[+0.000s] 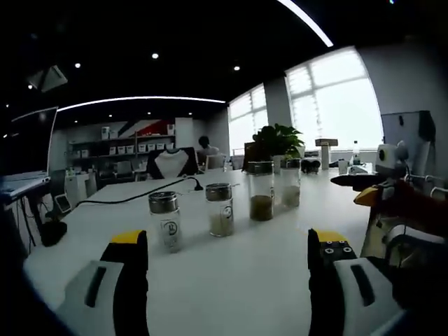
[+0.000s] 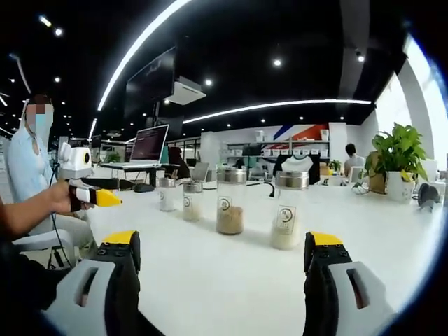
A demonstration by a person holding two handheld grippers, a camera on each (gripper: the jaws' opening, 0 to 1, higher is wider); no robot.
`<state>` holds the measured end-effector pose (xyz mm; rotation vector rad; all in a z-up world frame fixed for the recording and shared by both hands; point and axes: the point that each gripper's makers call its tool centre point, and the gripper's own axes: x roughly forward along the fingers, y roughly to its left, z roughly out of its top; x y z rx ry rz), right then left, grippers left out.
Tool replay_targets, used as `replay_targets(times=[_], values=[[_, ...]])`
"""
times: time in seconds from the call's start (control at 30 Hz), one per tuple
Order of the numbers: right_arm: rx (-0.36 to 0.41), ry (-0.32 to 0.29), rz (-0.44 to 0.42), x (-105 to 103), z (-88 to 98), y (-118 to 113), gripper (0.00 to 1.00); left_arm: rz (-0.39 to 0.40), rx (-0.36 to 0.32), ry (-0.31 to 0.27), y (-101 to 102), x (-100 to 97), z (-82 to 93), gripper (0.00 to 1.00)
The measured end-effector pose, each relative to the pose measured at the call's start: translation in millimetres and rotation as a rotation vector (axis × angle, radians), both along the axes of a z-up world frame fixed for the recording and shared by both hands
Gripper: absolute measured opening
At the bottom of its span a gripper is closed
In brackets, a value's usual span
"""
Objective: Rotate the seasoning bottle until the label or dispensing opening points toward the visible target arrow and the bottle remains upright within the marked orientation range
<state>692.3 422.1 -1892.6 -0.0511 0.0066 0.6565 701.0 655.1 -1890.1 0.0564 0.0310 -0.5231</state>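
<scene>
Several glass seasoning bottles with metal caps stand upright in a row on the white table [image 1: 252,273]. The nearest in the left gripper view [image 1: 164,220] holds little; beside it are a pale-filled one [image 1: 220,208] and a greenish one [image 1: 261,190]. In the right gripper view the closest bottle [image 2: 289,208] holds white powder, and one with a brown fill [image 2: 231,199] stands to its left. My left gripper [image 1: 227,280] is open, short of the row with nothing between its fingers. My right gripper [image 2: 220,280] is open too, its jaws apart before the two near bottles. The left gripper [image 2: 91,192] also shows, in a hand.
A black cable [image 1: 133,198] runs across the table behind the bottles. A potted plant [image 1: 278,140] stands at the far end by the windows. A laptop [image 2: 148,145] sits on a desk behind, and a person [image 2: 28,161] sits at the left.
</scene>
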Motion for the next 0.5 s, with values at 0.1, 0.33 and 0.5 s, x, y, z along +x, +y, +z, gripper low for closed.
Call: replay_targets(times=[0.1, 0.33, 0.5], values=[[0.001, -0.003, -0.003, -6, 0.1, -3, 0.99, 0.001, 0.003, -0.001, -4, -5.5, -0.4, 1.0], [0.006, -0.015, -0.009, -13, 3.8, -7, 0.99, -0.003, 0.008, -0.005, -12, -11.8, -2.1, 1.0], [0.005, -0.01, -0.007, -13, 1.0, -7, 0.99, -0.006, 0.007, -0.003, -14, -13.0, -2.8, 1.0]])
